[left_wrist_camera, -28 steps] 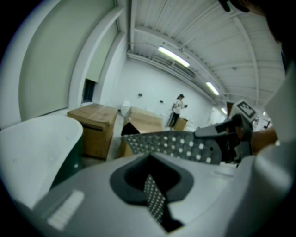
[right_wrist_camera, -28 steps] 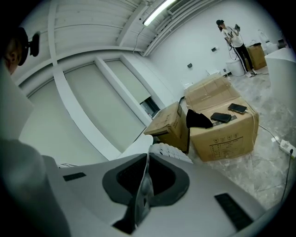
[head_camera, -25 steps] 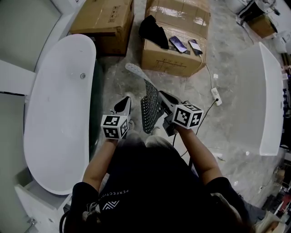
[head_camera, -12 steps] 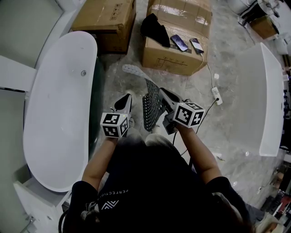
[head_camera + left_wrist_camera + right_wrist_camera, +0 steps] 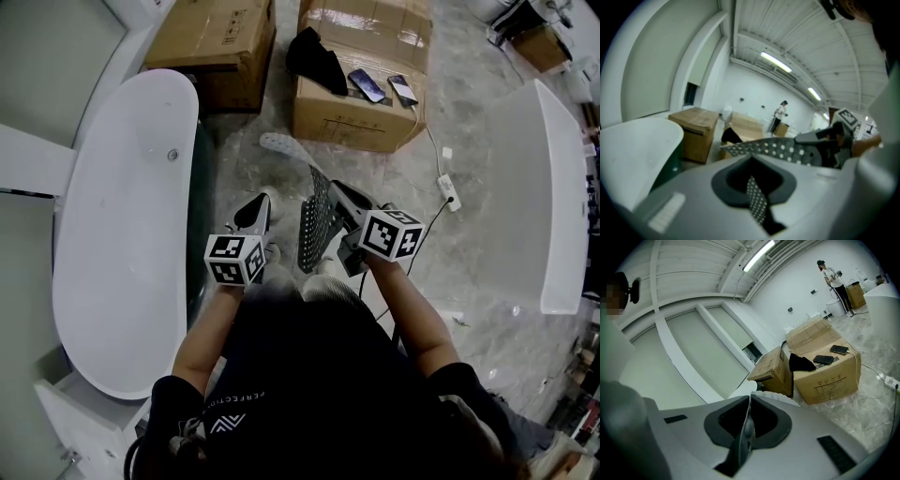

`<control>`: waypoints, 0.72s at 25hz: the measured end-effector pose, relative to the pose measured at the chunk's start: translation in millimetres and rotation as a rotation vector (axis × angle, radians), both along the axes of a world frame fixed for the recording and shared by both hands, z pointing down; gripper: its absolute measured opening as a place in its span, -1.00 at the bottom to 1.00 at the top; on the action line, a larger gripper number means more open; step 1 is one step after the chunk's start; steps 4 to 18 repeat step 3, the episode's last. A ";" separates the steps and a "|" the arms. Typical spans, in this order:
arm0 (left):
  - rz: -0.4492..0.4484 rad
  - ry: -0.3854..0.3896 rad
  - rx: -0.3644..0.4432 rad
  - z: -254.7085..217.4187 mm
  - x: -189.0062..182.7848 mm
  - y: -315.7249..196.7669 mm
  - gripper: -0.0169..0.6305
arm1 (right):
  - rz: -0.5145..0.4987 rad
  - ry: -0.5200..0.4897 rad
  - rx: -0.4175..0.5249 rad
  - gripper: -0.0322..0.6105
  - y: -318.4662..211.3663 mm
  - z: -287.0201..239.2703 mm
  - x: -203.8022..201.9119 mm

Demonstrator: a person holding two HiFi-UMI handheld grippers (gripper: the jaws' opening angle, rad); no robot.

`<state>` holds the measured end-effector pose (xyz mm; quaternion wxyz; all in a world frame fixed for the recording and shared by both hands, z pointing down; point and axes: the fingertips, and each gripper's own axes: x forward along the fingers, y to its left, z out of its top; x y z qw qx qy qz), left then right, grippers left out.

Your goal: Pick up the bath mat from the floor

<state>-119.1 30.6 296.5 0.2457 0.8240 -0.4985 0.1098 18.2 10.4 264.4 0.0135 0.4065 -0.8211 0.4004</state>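
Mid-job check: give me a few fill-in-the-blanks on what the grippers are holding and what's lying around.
1. Both the left hand-held gripper and the right hand-held gripper are shut on the ____.
2. A black cloth and two ____ lie on the box.
3. At the head view's left stands a white ____.
Missing: mat; phones; bathtub.

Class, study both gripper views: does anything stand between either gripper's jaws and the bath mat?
Nothing visible does. The left gripper has its jaws closed directly on a strip of the perforated bath mat, and the right gripper is closed directly on another edge of it. The mat spans the gap between them.
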 end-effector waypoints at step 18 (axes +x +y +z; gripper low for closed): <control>0.002 0.003 -0.001 0.8 2.8 2.2 -0.93 | 0.010 -0.009 -0.006 -0.87 1.8 0.6 3.8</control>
